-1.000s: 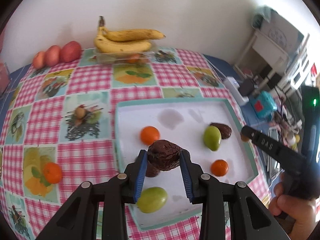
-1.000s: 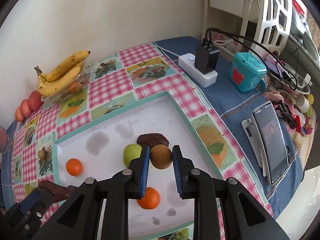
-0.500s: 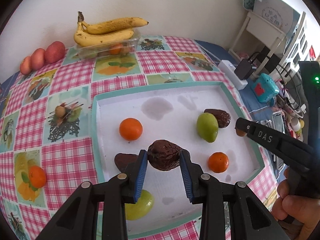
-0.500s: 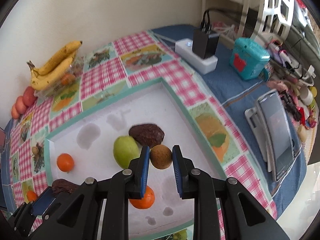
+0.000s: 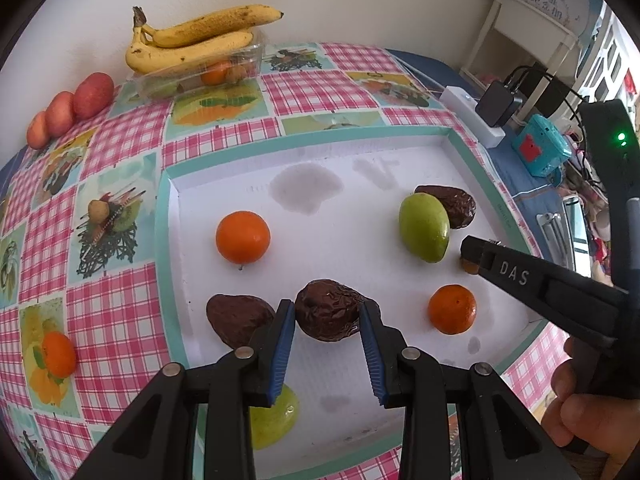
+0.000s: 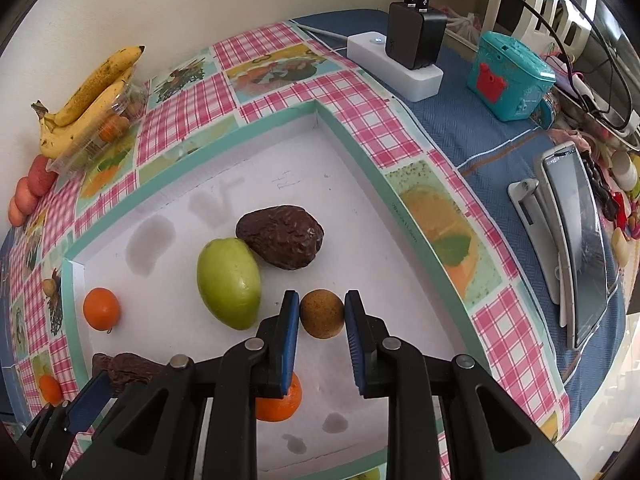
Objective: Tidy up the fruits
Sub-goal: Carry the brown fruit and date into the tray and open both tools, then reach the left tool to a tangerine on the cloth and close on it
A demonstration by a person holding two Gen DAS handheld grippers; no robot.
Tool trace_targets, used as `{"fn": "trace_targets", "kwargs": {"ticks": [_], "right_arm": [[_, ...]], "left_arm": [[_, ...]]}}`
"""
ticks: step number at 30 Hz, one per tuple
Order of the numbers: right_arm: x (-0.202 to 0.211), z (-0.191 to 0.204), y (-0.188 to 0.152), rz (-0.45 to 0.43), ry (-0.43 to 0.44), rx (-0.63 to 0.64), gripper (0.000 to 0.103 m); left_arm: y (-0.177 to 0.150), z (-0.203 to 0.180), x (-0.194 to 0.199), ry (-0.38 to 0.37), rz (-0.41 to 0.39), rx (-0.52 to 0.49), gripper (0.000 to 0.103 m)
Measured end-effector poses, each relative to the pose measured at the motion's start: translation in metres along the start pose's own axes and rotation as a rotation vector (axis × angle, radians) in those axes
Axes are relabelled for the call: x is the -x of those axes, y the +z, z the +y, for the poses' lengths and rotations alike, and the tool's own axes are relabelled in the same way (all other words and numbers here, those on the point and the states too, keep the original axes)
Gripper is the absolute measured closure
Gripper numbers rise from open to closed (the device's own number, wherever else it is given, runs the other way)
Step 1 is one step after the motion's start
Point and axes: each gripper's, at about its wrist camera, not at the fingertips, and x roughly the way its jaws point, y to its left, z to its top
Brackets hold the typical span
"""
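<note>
In the left wrist view, the left gripper pinches a wrinkled dark brown fruit between its blue pads, over the near part of the white tray. A second dark brown fruit lies just left of it, by the tray's left edge. An orange sits further back on the left side of the tray. Toward the right edge, a green fruit touches a third dark brown fruit behind it. Another orange lies near the tray's near right corner, and a second green fruit shows under the gripper by the near edge. The right gripper reaches in from the right with a hand below it. Bananas rest on a clear box at the far edge of the checked tablecloth.

In the right wrist view, the right gripper pinches a small round tan fruit above the tray's right half. The green fruit lies just to its left, touching the dark brown fruit. An orange peeks out beneath the left finger.
</note>
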Motion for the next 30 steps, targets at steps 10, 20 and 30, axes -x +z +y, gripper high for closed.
{"fn": "trace_targets", "kwargs": {"ticks": [10,20,30], "right_arm": [[0.0,0.0,0.001,0.004,-0.002,-0.002,0.078],[0.003,-0.002,0.001,-0.004,-0.021,-0.008,0.077],[0.021,-0.003,0.005,-0.052,-0.03,0.001,0.044]], "left_arm": [[0.0,0.001,-0.003,0.003,0.012,0.005,0.067],[0.0,-0.002,-0.001,0.026,0.02,-0.015,0.065],[0.004,0.006,0.018,0.042,-0.015,0.009,0.041]]}}
